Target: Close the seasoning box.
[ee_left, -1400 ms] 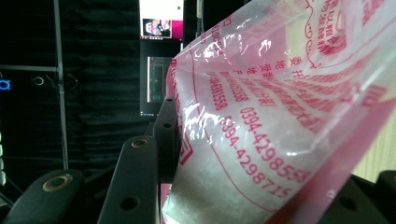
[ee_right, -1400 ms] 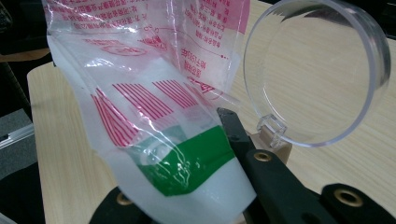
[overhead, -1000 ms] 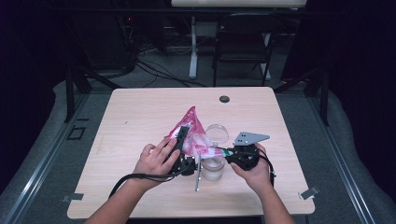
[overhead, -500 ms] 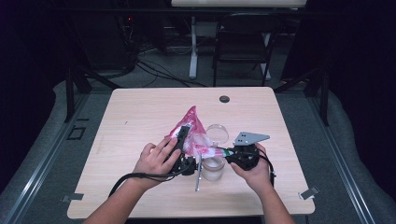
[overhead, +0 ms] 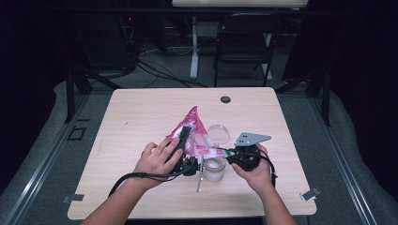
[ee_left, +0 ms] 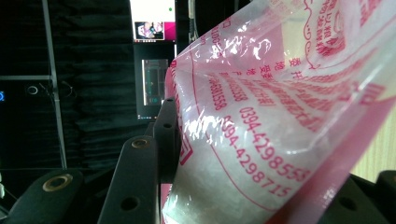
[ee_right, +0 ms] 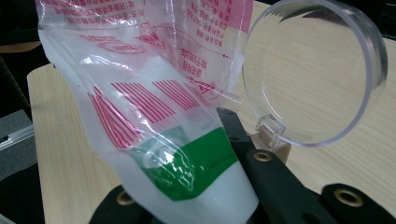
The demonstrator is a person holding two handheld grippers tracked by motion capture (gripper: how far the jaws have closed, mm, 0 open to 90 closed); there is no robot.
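While the left claw [overhead: 185,133] grips the pink bag [overhead: 193,126], the right claw [overhead: 224,153] pinches its corner.

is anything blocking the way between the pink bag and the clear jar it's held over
Nothing visible does. The pink bag, held by both claws, hangs over the clear jar, whose hinged lid is flipped open, off to the side.
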